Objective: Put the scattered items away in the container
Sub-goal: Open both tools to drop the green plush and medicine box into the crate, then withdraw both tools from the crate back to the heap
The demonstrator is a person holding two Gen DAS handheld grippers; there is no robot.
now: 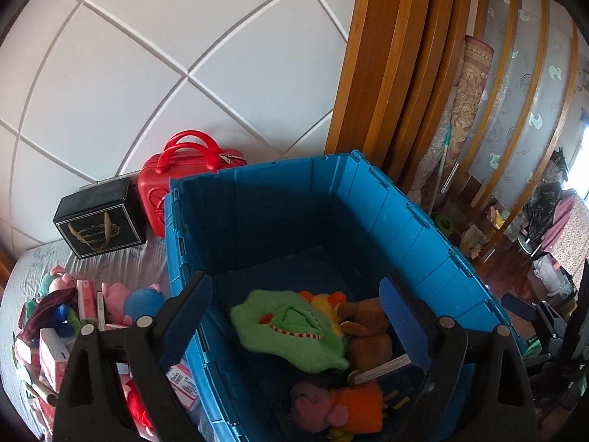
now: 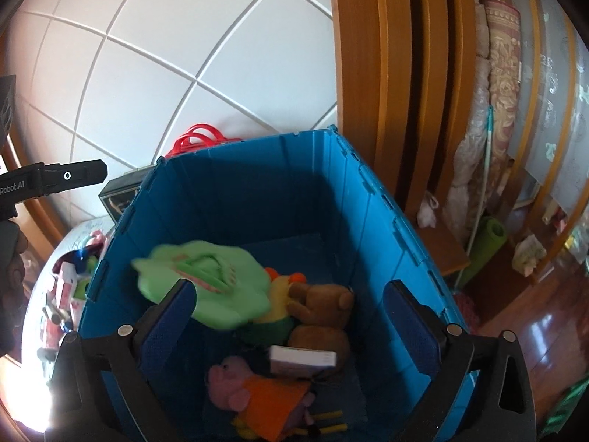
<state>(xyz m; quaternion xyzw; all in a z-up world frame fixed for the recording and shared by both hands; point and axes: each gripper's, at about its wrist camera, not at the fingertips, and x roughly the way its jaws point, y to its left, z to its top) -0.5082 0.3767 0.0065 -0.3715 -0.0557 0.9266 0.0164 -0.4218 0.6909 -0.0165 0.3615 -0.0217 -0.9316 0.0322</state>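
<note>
While both claws hang over the crate, this is how it looks from beside them.

Claws: left gripper (image 1: 296, 316) and right gripper (image 2: 289, 316) both stand spread wide with nothing between the pads.
Container: blue plastic crate (image 1: 423, 235), open-topped, on the bed's right side.
Already inside: green plush (image 1: 291, 331) looks blurred in the right view, possibly dropping; brown teddy bear (image 2: 320, 313), pig plush in an orange dress (image 2: 257, 390), small box (image 2: 302, 359).
Still scattered: plush toys and pink cartons (image 1: 55, 335), heaped on the bed left of the crate.
Handling: plush is probably light, soft and unbreakable; pinch a limb or a thick fold. Cartons are stiff, likely light; take them across the narrow faces.
Surface: quilted bedspread (image 1: 33, 269), soft, so items may sink under a press.
Room: white tiled wall, red case (image 1: 173, 184) and black box (image 1: 99, 217) far left, wooden door frame and floor clutter right.
</note>
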